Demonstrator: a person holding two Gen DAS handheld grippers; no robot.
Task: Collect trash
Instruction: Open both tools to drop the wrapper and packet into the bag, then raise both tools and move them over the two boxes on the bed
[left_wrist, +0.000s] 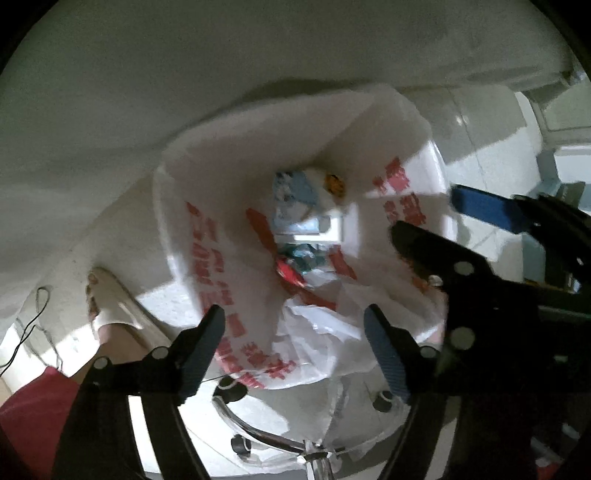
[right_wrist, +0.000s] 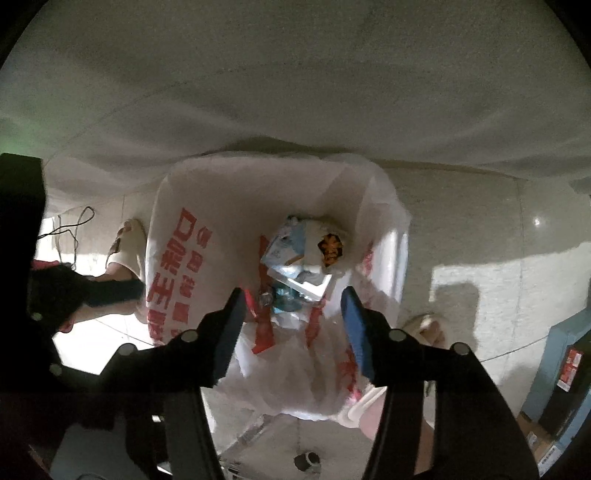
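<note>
Below your left gripper (left_wrist: 295, 343), whose jaws stand apart with nothing pressed between the pads, the mouth of the white plastic bag (left_wrist: 236, 206) gapes straight up at you. Your right gripper (right_wrist: 293, 325) is likewise open and empty, pointing down into the same bag from just beside the left one; in the left wrist view its blue-padded finger (left_wrist: 484, 210) and black frame crowd the bag's right rim.

Look deeper and the trash lies at the bottom, directly along the line both grippers point: a pale blue-printed packet (right_wrist: 284, 243), a white wrapper with an orange and black print (right_wrist: 330, 251), a white box edge (right_wrist: 310, 284) and some red and teal scraps (left_wrist: 295, 264). The bag's red-lettered wall (right_wrist: 173, 258) rises on the left and a crumpled fold of its rim (left_wrist: 321, 332) slumps beneath the left gripper's fingertips.

Outward again, the bag stands on a pale tiled floor (right_wrist: 480, 240), against a white cloth-covered edge above. A foot in a cream slipper (left_wrist: 110, 295) is just beside the bag's left side, another foot (right_wrist: 424, 328) near its right, and a chrome chair base (left_wrist: 258, 432) sits close under the near rim.

My reading: neither hand is clearly nearer. The rim folds are the closest thing to either set of pads, so you probably need only a short straight descent, with little sideways travel.
</note>
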